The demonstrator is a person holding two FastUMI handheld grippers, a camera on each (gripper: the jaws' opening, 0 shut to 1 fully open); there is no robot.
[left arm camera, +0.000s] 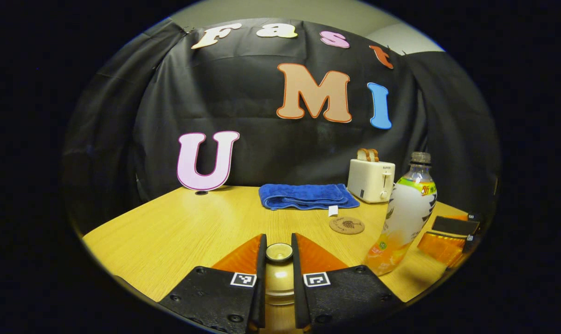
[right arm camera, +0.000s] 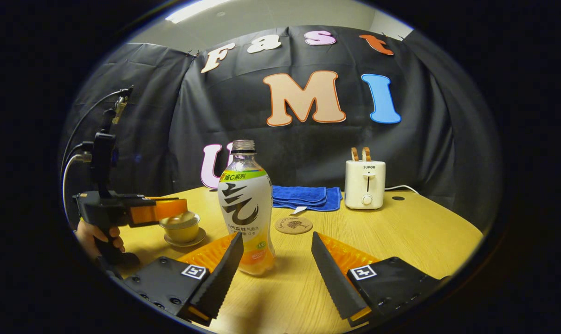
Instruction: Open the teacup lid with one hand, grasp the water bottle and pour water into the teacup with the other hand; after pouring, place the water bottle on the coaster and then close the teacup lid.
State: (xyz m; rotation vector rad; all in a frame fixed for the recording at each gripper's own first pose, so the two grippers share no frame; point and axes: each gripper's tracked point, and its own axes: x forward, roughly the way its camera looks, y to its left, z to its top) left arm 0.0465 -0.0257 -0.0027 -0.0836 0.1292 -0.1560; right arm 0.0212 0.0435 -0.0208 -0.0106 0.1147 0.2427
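Observation:
My left gripper [left arm camera: 279, 237] is shut on the round knob of the teacup lid [left arm camera: 279, 253], with the pale teacup [left arm camera: 279, 280] under it. In the right gripper view, a hand holds the left gripper [right arm camera: 162, 209] over the teacup [right arm camera: 182, 228], which stands on its saucer. I cannot tell whether the lid is lifted. The water bottle [right arm camera: 247, 208], with orange liquid at its base, stands upright just ahead of my open right gripper [right arm camera: 276, 237], near its left finger. The bottle [left arm camera: 408, 213] also appears in the left gripper view, beside the right gripper [left arm camera: 449, 236]. The round coaster [right arm camera: 293, 225] lies behind it.
A folded blue towel [right arm camera: 303, 195] and a cream toaster [right arm camera: 365, 183] holding bread stand at the back of the wooden table [right arm camera: 415, 236]. The coaster [left arm camera: 346, 225] lies in front of the towel [left arm camera: 308, 195], and the toaster [left arm camera: 370, 180] is right of both.

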